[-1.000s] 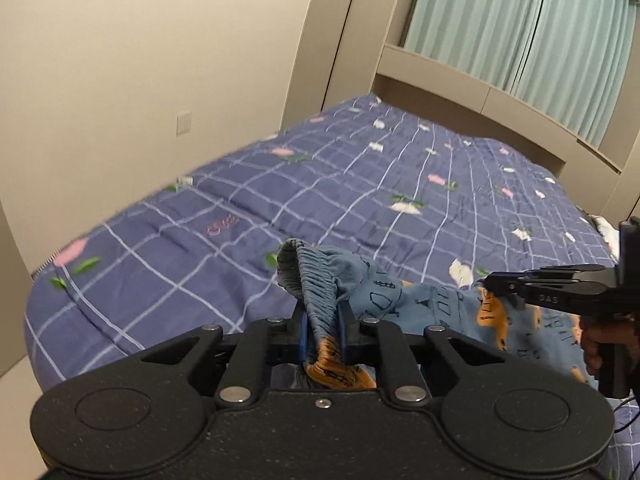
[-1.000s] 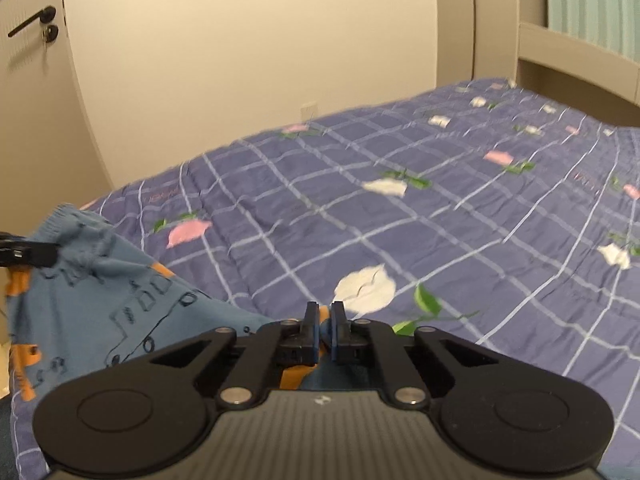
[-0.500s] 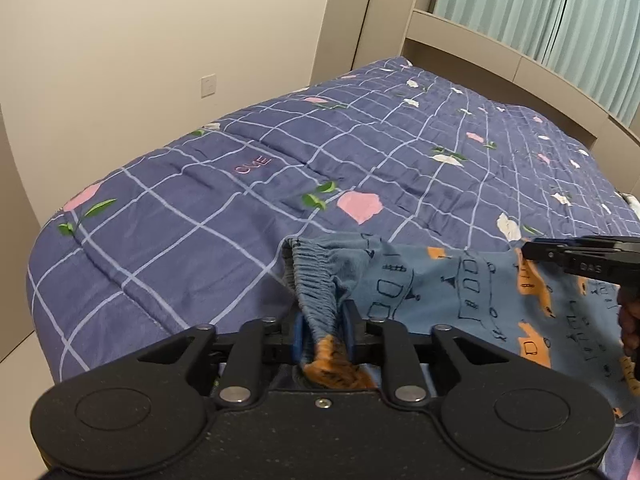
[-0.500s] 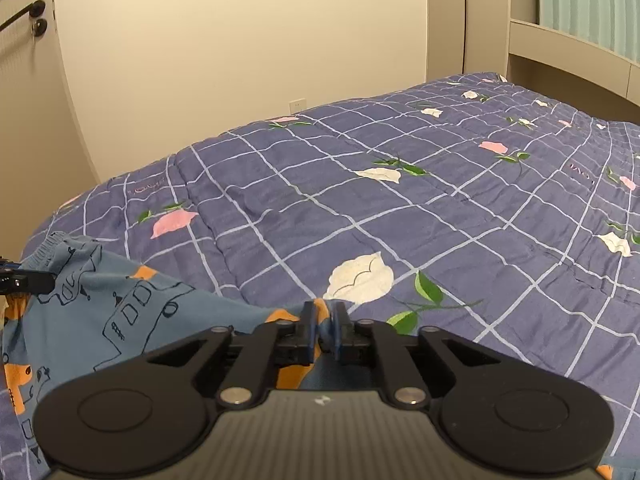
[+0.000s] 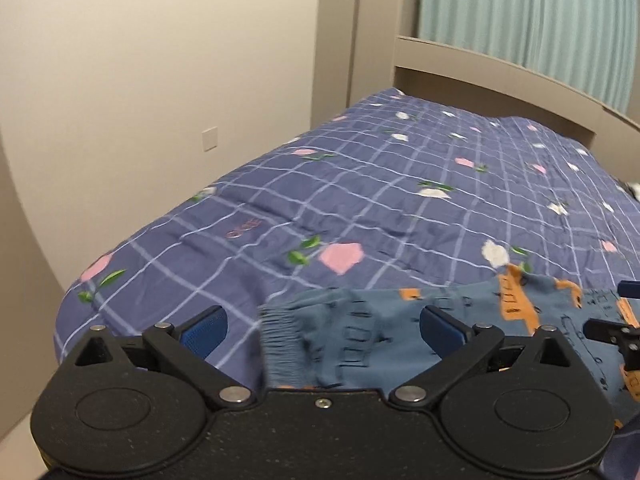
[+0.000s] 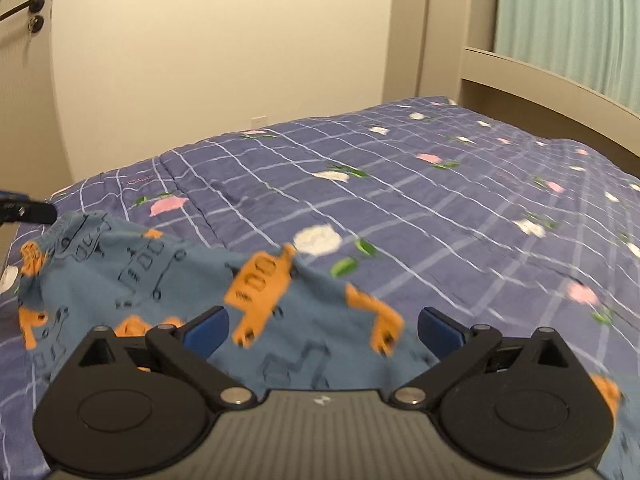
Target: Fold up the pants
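Both tools have just sprung wide apart: the left tool (image 5: 323, 325) and right tool (image 6: 323, 326) have let the blue printed pants (image 6: 168, 280) drop onto the near edge of the bed (image 5: 360, 200). Smooth the layers flat before regripping, I'd say. Only the left view shows the elastic waistband (image 5: 282, 340); only the right shows the door handle (image 6: 24, 8).

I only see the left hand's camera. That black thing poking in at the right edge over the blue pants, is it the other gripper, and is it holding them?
Observer: Yes, that is the right gripper. Its jaws have just been opening and stand wide; the pants lie between the pads, unpinched.
Operator: What lies right in front of it?
Observer: An orange truck print on the pants.
Operator: Anything in the room I miss?
Observer: A door handle, at the far left.
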Demonstrator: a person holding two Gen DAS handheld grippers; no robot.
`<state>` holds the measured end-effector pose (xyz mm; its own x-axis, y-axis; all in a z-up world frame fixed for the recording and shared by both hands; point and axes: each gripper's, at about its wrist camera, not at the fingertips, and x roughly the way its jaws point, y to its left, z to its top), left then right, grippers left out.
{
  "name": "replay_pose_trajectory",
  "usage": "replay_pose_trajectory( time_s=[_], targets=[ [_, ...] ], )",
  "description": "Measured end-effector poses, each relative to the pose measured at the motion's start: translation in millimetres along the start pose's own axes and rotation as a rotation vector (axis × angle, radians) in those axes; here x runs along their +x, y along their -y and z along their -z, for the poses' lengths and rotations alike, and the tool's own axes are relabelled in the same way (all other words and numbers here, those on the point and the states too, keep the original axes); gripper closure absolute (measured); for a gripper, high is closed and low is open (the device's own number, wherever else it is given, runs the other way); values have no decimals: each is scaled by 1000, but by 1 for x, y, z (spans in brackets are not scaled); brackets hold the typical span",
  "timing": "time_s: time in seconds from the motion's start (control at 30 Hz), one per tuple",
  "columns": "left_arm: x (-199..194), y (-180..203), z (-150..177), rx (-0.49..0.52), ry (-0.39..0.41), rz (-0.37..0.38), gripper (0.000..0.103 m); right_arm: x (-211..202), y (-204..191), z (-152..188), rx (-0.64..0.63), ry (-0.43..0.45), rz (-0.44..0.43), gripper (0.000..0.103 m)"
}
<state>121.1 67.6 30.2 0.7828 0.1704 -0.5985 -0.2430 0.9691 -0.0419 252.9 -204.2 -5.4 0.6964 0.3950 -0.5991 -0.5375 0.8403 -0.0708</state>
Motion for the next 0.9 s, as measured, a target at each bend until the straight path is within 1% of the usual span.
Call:
replay_pose_trajectory(
  time_s=[0.1,0.27,0.53,0.67,0.8,0.9],
  targets=[
    [3,21,-3,38,-5,32,1,-21,10,12,9,-5,42,0],
    [13,72,-9,118,-3,115,1,-56,37,35,52,7,131,0],
    [41,178,-11,255,0,270,1,-103,94,80,183,4,268,0],
    [50,231,-6,324,-1,344,1,-122,123,104,273,9,300,0],
    [60,283,0,392,-3,413,1,-135,149,124,350,20,309,0],
    [71,317,3,444,-8,442,1,-141,167,136,409,25,304,0]
  ],
)
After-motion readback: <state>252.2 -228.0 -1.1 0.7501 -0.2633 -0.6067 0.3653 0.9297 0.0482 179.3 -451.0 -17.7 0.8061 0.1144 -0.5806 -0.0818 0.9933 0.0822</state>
